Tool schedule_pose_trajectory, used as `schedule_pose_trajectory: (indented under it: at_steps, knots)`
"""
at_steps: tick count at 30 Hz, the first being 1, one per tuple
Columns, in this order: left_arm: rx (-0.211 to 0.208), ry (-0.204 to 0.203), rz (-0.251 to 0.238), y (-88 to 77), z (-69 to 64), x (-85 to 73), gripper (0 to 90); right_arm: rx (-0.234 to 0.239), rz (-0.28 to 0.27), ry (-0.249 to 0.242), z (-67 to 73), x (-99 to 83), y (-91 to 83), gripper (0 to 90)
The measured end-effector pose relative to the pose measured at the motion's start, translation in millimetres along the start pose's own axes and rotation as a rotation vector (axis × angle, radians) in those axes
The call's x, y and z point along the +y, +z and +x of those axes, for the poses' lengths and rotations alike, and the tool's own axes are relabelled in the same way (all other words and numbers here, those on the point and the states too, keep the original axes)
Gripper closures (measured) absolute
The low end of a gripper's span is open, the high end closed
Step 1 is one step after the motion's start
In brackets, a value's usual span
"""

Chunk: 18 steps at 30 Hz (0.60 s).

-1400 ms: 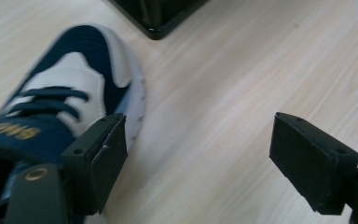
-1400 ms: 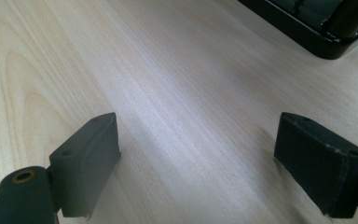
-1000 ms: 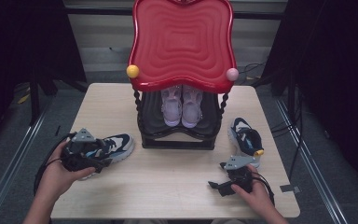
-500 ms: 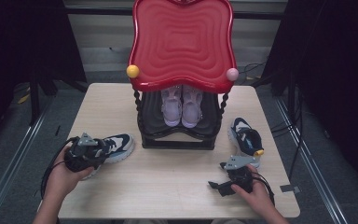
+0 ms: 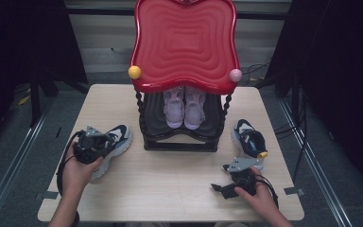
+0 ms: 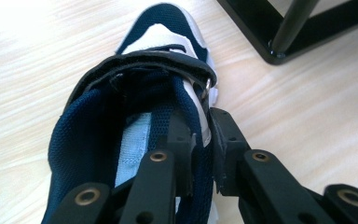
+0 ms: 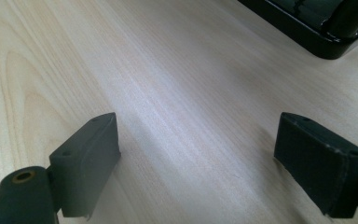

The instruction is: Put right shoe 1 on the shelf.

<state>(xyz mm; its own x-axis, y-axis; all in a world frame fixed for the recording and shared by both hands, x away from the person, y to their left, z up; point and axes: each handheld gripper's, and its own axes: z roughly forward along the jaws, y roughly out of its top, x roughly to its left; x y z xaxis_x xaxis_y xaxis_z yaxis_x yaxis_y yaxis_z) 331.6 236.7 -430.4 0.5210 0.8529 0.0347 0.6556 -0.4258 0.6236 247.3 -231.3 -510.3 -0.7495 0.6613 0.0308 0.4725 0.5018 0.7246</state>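
My left gripper [image 6: 204,154] has just closed and now pinches the collar wall of the navy shoe [image 5: 111,144] near the table's [image 5: 170,184] left edge, toe pointing toward the rack [image 5: 182,137], while my right gripper [image 7: 209,158] rests spread wide near the front edge.

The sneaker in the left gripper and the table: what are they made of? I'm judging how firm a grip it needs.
Sneaker: soft navy mesh lining, likely synthetic white panels, metal strap ring. Table: pale wood or wood-look laminate, matte, visible grain.
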Motion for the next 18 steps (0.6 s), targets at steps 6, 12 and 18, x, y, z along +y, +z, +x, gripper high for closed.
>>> schedule_pose_trajectory:
  at_steps: [6,12,18]
  knots:
    - [-0.027,-0.016,-0.011,7.4,-7.1,1.1,75.8,0.000,0.000,0.001,0.1,0.0,0.0,13.2]
    - [-0.057,0.019,-0.027,-5.4,-3.8,1.2,54.8,0.000,0.000,0.001,0.1,0.0,0.0,13.2]
    - [-0.037,0.089,0.005,-17.0,-2.3,-6.6,42.5,0.000,0.000,0.001,0.1,0.0,0.0,13.2]
